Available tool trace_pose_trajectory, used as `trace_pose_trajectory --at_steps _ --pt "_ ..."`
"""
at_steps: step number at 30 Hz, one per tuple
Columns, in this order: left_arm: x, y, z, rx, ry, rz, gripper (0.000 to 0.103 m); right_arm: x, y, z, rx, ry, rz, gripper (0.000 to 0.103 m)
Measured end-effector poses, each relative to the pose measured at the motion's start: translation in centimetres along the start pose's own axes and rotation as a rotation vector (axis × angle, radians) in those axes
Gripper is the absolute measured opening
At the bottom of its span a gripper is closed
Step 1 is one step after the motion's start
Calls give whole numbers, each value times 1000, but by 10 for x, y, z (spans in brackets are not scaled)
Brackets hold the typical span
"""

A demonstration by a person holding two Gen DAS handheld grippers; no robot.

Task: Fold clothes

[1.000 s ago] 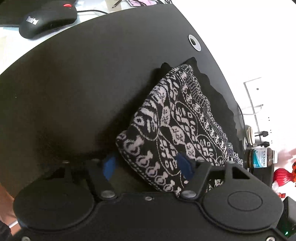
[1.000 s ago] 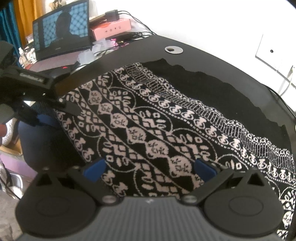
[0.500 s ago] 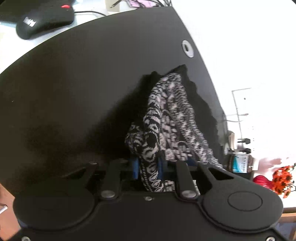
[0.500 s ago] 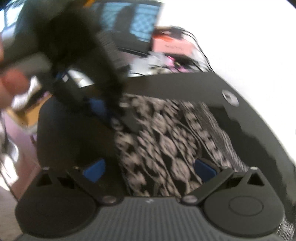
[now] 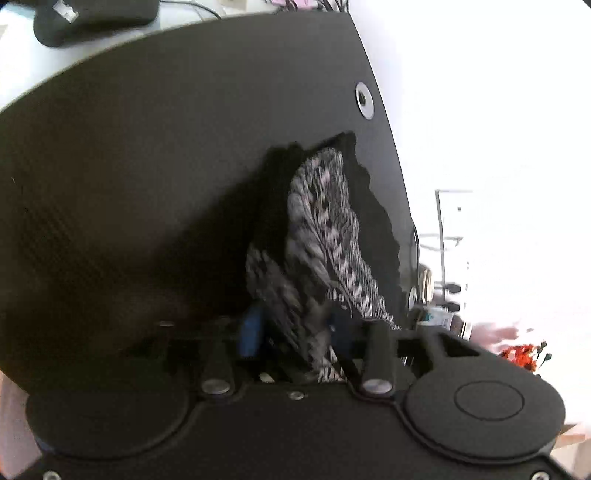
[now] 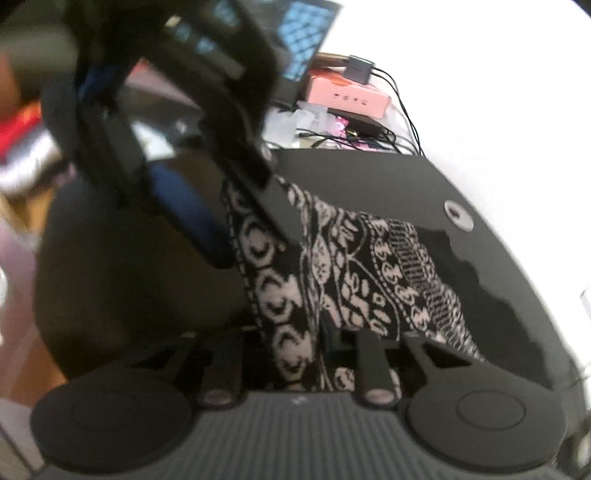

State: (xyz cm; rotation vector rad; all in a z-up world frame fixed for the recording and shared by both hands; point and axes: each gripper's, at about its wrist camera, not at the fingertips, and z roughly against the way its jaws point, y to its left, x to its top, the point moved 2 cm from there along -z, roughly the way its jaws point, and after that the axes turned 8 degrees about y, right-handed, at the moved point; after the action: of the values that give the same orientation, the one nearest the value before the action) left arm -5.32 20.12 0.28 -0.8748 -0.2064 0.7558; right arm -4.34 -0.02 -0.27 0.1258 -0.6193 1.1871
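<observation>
A black-and-white patterned cloth (image 5: 325, 236) lies bunched on a dark, rounded desk (image 5: 147, 166), its raised ridge running from the centre of the left wrist view down toward 6 o'clock, where it passes between the blue pads of the left gripper (image 5: 295, 328). Those jaws are opening, standing moderately apart with the fabric still lying between them; motion blur makes it hard to tell whether either pad still presses on it. In the right wrist view the same cloth (image 6: 351, 277) stretches from the centre toward 3 o'clock across the desk (image 6: 369, 177), with a narrow strip drawn down at 6 o'clock into the right gripper (image 6: 299, 354), whose jaws are closing to a narrow gap on that strip. The left gripper (image 6: 236, 218) also appears there, blurred, reaching in from 11 o'clock with one black finger lying across the cloth's upper edge. A silver grommet (image 5: 365, 100) sits in the desk at 1 o'clock of the left view. Beyond the desk's far rim stand a black computer mouse (image 5: 92, 18) at 11 o'clock, and in the right view a laptop (image 6: 306, 44) and a pink box (image 6: 347, 96) with cables at 12 o'clock
</observation>
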Motion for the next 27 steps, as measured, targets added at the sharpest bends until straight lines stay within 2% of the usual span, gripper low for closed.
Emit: trace_pose_trajectory --at_steps 1,4,8,11,16,19,21,22,23,25,27 --pt "4 0 2 7 -15 -2 72 -1 -4 4 37 -3 -26 18" --pt "20 1 1 21 -21 5 81 -10 -12 16 144 -12 -75 18" --pt "33 -2 -13 59 8 10 81 -29 -27 34 327 -38 -175 17" --pt "37 -6 -26 94 34 -5 82 -40 -42 55 427 -83 -234 17" --pt "37 -7 -52 121 120 -9 83 -54 -54 79 500 -124 -277 17" --pt "35 -14 -61 119 142 -23 83 -57 -61 86 526 -139 -306 17" --pt "33 -18 -66 139 152 -36 72 -62 -62 91 537 -144 -319 17" --pt "32 -19 -67 151 153 -40 46 -64 -63 91 541 -144 -322 17" --pt "31 -20 -66 165 150 -43 26 -65 -63 92 545 -144 -326 17" --pt "29 -20 -64 183 139 -43 17 -68 -66 93 551 -146 -336 17" --pt "26 -19 -55 166 109 -27 14 -67 -68 92 561 -153 -346 17"
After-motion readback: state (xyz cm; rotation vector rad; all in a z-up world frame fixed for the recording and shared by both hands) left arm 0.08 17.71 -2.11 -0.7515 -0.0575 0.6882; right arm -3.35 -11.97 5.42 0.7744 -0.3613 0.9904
